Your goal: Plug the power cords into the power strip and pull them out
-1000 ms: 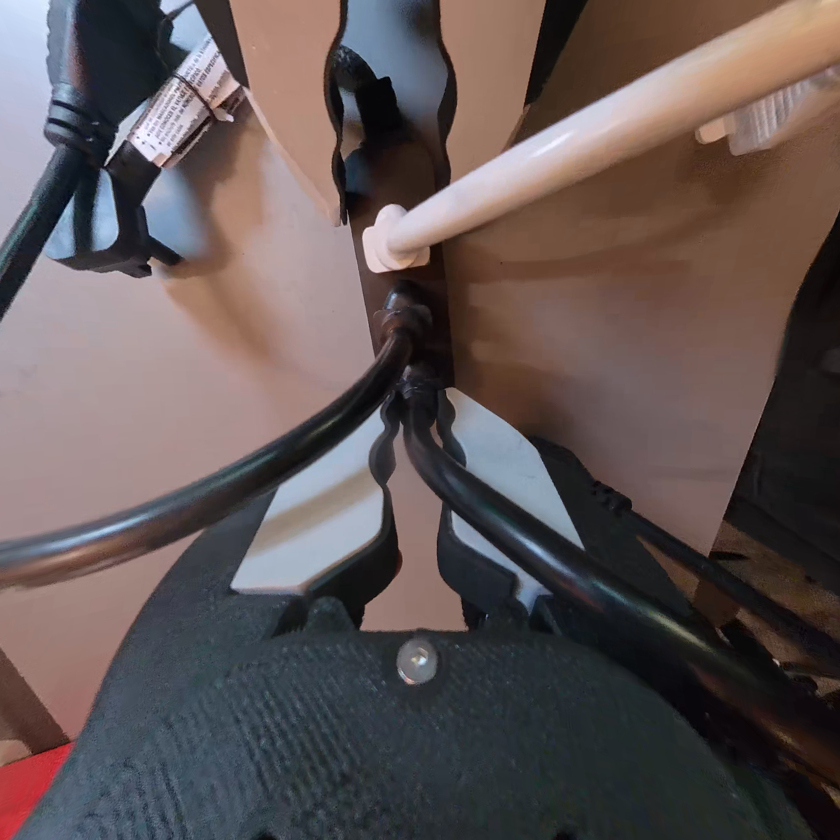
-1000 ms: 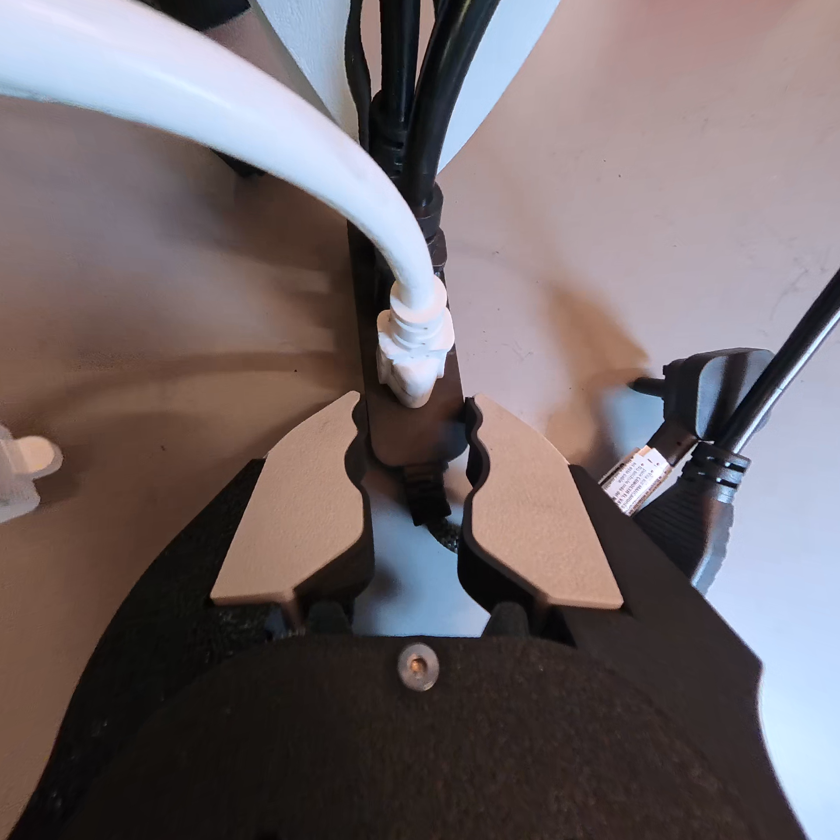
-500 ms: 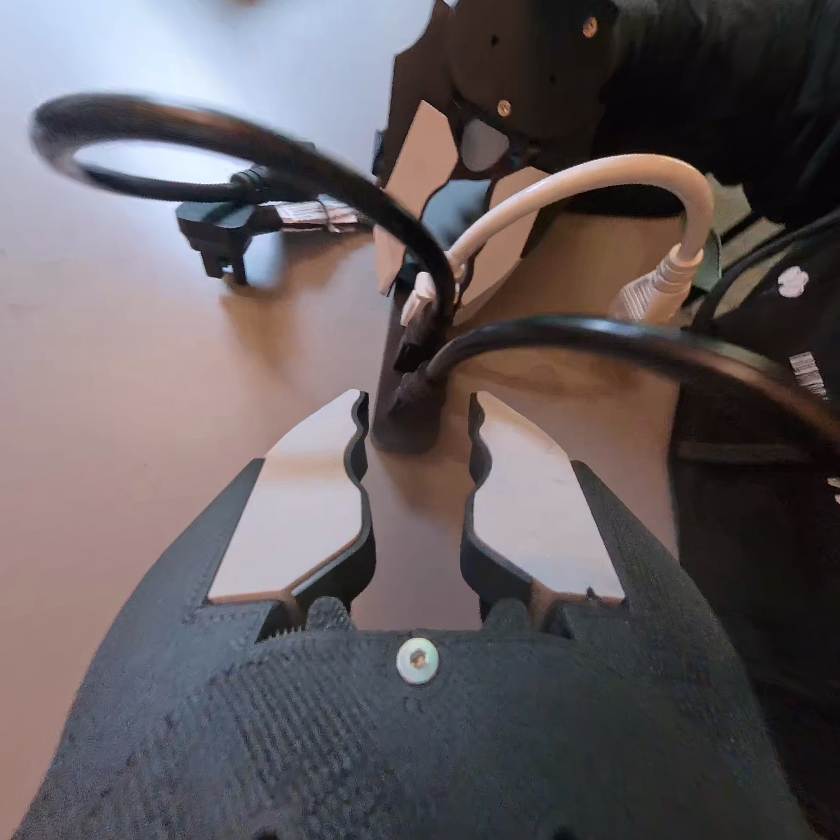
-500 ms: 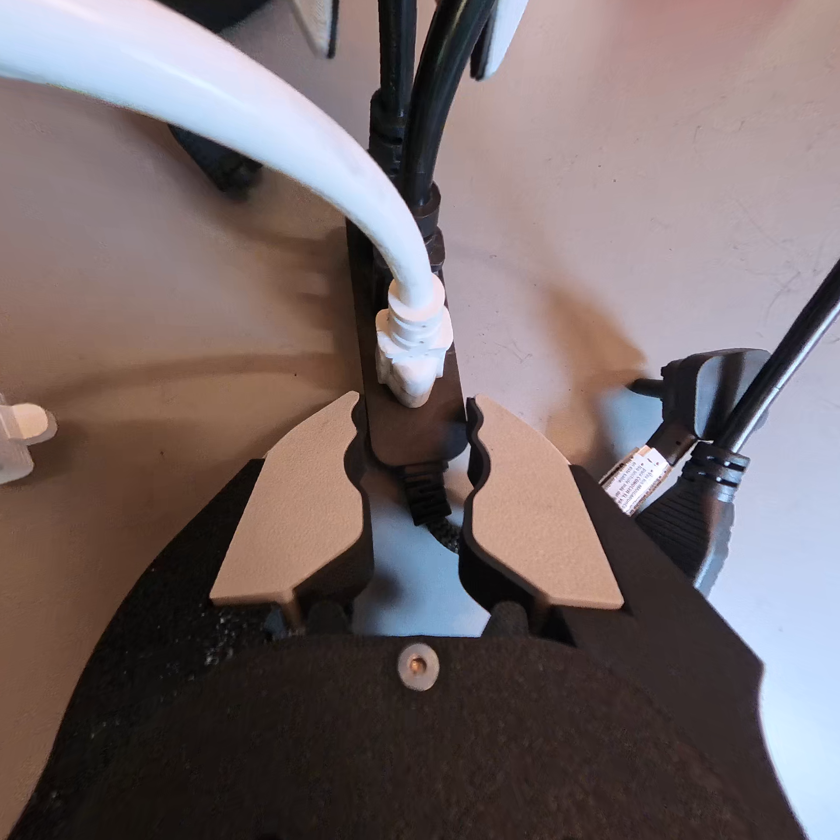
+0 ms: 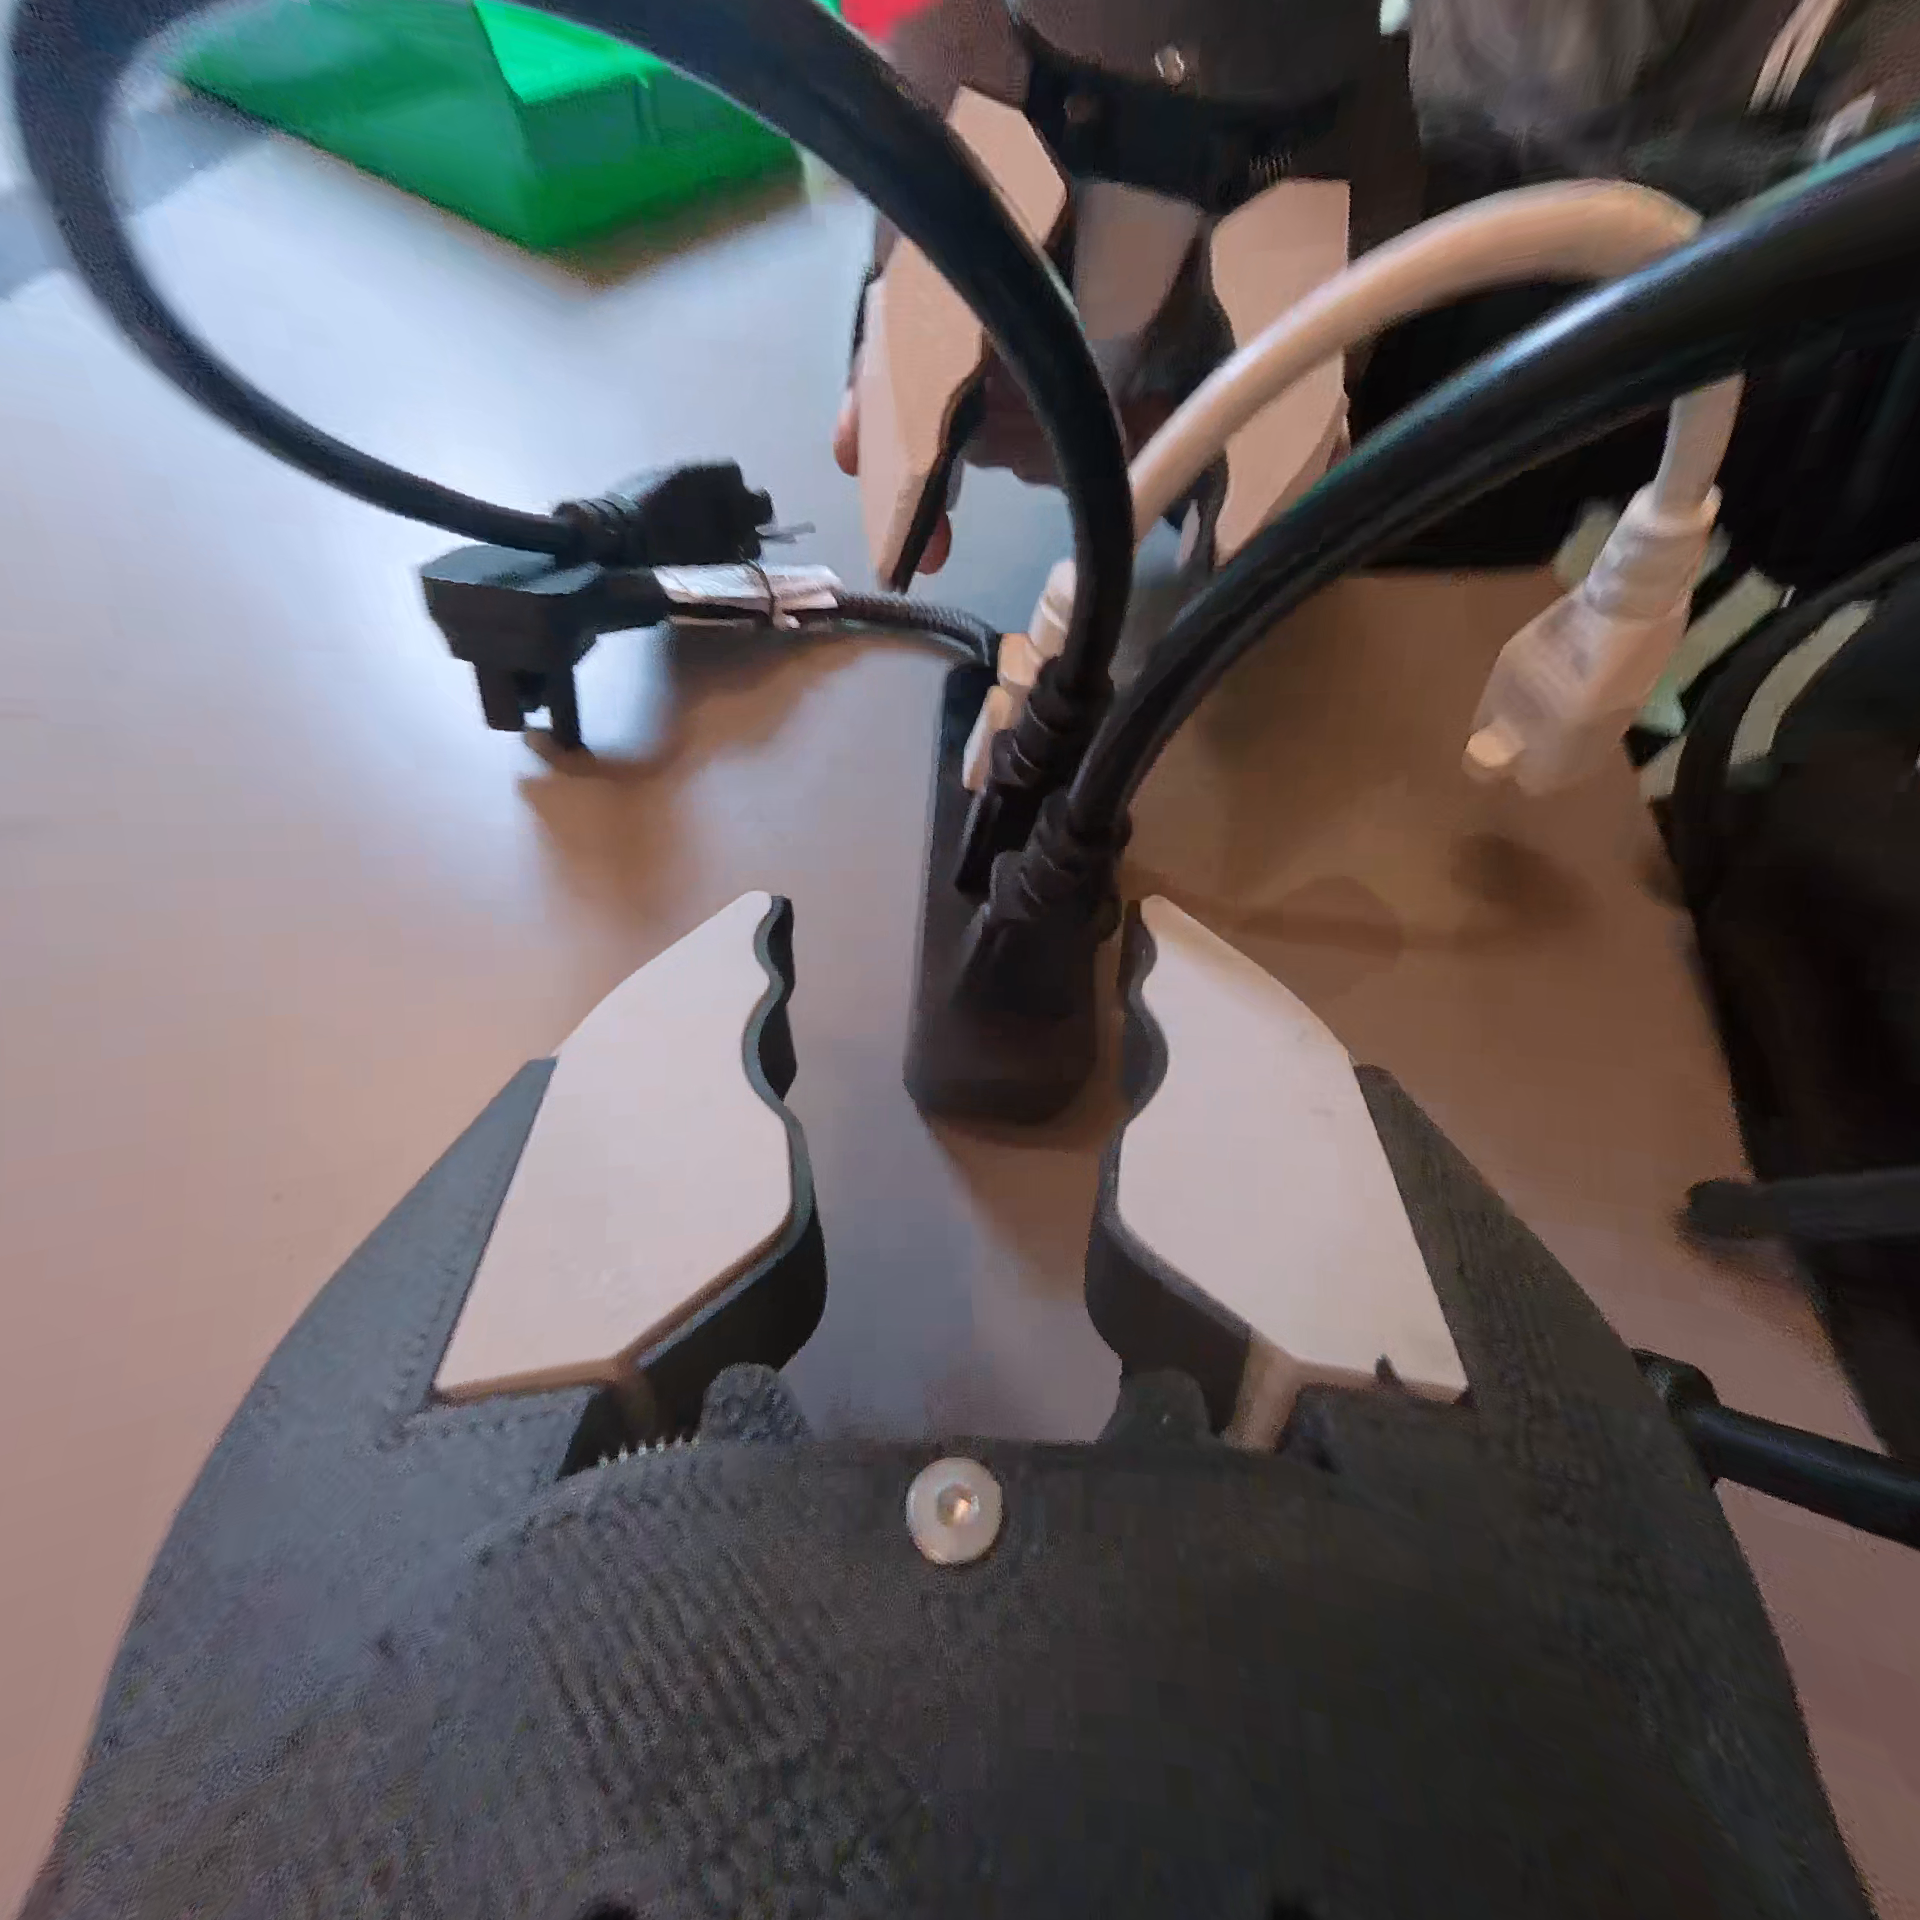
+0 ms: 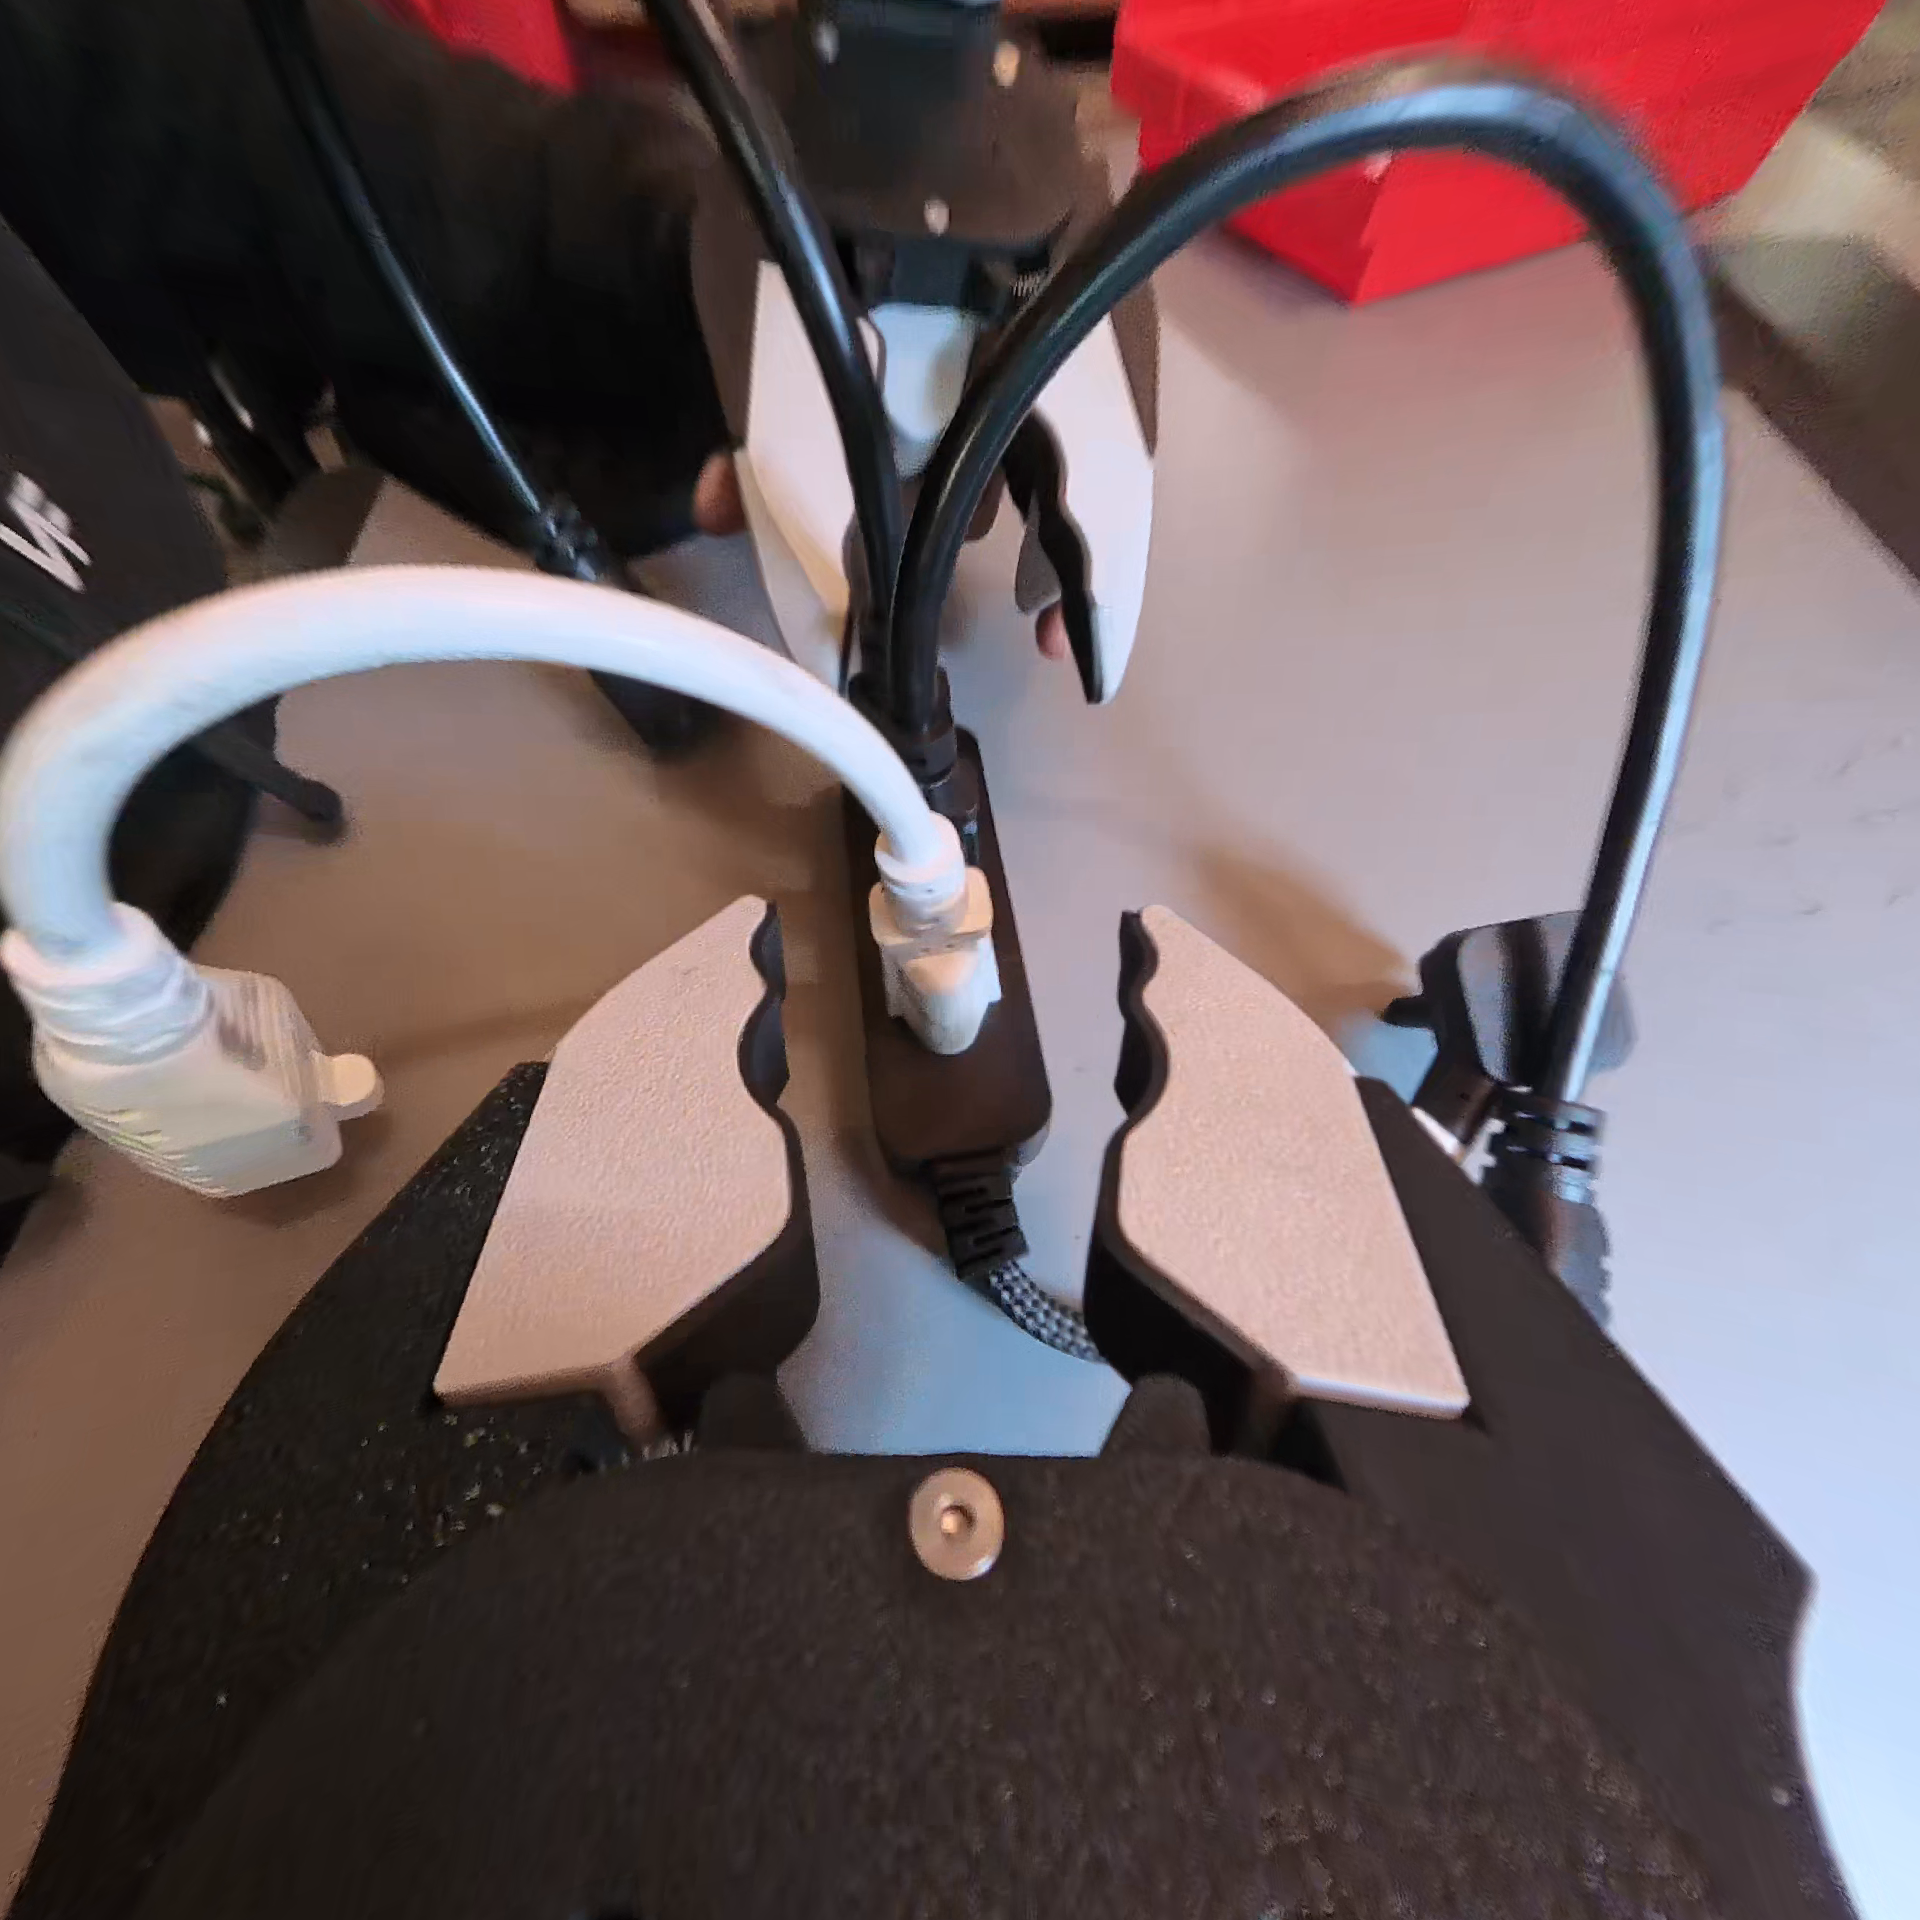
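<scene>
Both grippers' jaws wide, empty, over a smooth pale tabletop (image 6: 1455, 727) by red (image 6: 1455, 135) and green (image 5: 499, 114) boxes.

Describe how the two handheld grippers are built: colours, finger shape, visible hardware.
The left gripper and right gripper match: rough, grainy black plastic bodies, each with one silver screw at centre. Each has two broad fingers with flat tan plates, black wavy inner edges and pointed tips.

No writing can be read: the small white paper tag (image 5: 750, 603) wrapped around the black braided cord (image 5: 914, 630) beside the loose black plug (image 5: 520, 623) bears only blurred print, and the white mark on the black garment (image 6: 47, 530) at the edge is cut off.
</scene>
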Motion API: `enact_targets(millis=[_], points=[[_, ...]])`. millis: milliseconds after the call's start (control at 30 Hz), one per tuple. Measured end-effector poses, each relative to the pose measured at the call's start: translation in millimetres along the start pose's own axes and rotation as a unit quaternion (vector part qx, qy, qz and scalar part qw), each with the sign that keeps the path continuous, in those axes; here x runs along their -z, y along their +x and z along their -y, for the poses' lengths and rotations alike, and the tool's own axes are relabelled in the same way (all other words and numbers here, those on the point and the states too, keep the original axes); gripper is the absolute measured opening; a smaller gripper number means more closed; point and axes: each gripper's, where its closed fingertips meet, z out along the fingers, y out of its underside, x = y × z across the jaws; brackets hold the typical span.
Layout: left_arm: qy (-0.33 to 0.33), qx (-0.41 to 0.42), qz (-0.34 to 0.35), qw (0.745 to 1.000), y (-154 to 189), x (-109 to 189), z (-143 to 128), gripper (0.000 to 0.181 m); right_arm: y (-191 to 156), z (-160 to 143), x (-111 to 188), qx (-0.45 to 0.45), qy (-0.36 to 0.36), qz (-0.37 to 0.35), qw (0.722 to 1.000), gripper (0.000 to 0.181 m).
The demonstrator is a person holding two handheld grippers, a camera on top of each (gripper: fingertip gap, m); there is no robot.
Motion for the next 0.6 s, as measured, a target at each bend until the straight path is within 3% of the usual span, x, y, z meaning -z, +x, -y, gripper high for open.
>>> enact_targets(millis=[100,200,333,367,467,600], points=[[0.061,0.007,0.043,0.997,-13,21,9,0.048,13,16,17,-0.01,0.069,-0.028,0.997,0.064],[0.149,0.003,0.087,0.985,-24,52,36,0.033,32,31,36,-0.04,0.141,-0.058,0.988,0.058],[0.231,-0.02,0.168,0.958,-39,95,57,0.0,46,42,58,-0.047,0.2,-0.099,0.974,0.021],[0.245,-0.03,0.187,0.951,-42,103,60,0.0,50,46,64,-0.046,0.219,-0.118,0.968,0.0],[0.27,-0.035,0.241,0.932,-50,123,64,0.0,59,52,79,-0.047,0.247,-0.154,0.955,0.0],[0.276,-0.013,0.275,0.921,-55,138,62,0.001,71,47,87,-0.044,0.233,-0.199,0.951,0.0]])
